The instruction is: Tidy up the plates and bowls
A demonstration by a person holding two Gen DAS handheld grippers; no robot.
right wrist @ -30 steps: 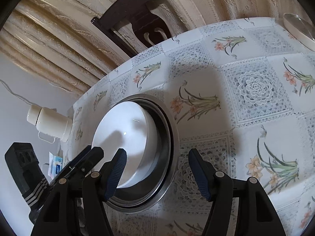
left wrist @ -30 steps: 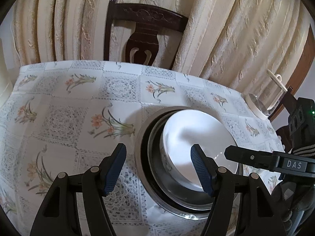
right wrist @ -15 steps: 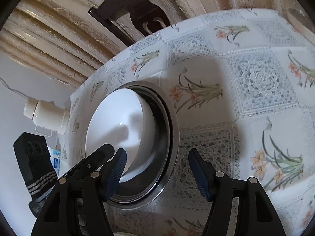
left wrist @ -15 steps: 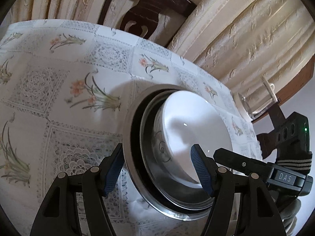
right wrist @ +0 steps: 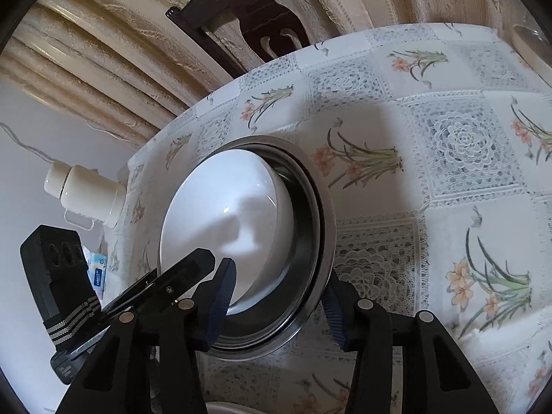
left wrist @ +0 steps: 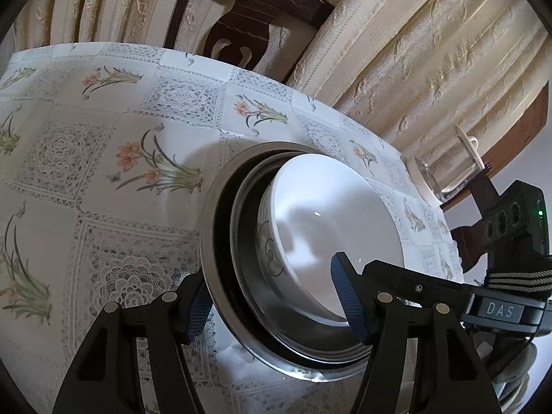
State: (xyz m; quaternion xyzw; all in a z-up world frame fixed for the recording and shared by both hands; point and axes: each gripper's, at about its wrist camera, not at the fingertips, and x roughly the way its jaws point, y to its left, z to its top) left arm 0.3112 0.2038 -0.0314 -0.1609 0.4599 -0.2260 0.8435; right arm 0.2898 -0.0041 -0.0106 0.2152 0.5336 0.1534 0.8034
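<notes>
In the left wrist view, a white bowl sits nested inside a wide steel bowl, and both rest on a table under a floral lace-pattern tablecloth. The left gripper has its jaws spread wide and straddles the near side of the stack: the left blue pad lies just outside the steel rim, partly hidden behind it, while the right blue pad reaches over the inside of the white bowl; neither pad is pressed against anything that can be made out. The right gripper comes in low from the right edge, its black finger lying over the near rim. Beyond the table stand a dark wooden chair and cream curtains, and a glass lid rests near the far right table edge. In the right wrist view, the same white bowl sits in the steel bowl, and the right gripper is likewise open, one pad over the white bowl and the other just outside the steel rim. The left gripper enters from the lower left, and a cream flask stands past the table edge.
</notes>
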